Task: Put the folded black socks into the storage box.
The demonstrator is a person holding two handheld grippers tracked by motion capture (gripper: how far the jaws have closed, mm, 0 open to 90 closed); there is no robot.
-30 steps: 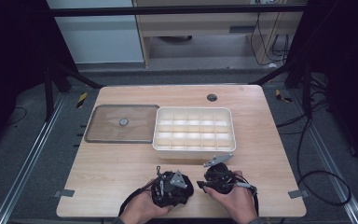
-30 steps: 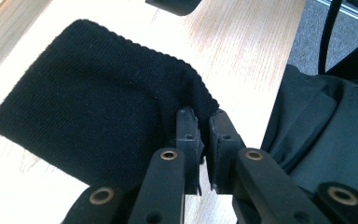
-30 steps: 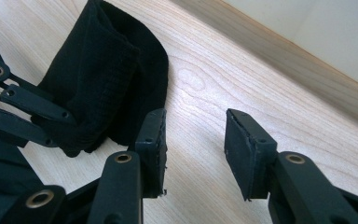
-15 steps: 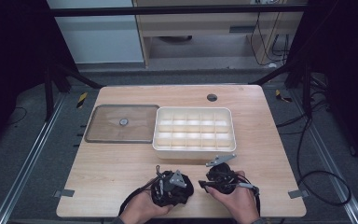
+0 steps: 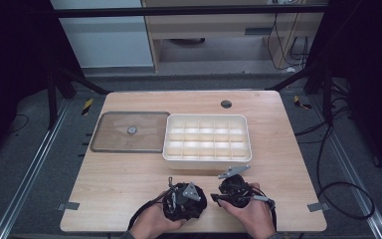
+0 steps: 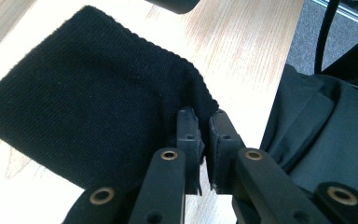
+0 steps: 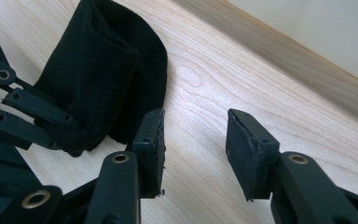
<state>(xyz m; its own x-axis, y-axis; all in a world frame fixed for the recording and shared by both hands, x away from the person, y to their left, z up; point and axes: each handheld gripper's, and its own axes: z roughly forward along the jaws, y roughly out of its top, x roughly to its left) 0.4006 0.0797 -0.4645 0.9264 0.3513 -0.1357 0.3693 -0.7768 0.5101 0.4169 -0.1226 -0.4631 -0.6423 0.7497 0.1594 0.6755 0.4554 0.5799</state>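
Note:
A black knitted cloth [image 6: 88,93] lies on the wooden table [image 5: 114,179] near its front edge. My left gripper [image 6: 204,128] is shut, its pads pinching the cloth's corner edge. In the high view this gripper [image 5: 199,199] sits in the person's left hand, close beside the right gripper [image 5: 219,195]. My right gripper [image 7: 196,140] stands open over bare wood, with nothing between its pads. The folded cloth [image 7: 102,79] lies just left of its left pad. The left gripper's black linkage [image 7: 23,109] lies against that cloth.
A white tray [image 5: 206,160] divided into several compartments stands just beyond the grippers; its wall [image 7: 317,32] is close ahead of the right gripper. A clear lid with a knob [image 5: 129,131] lies left of it. The person's dark clothing [image 6: 326,130] hangs at the table's front edge.

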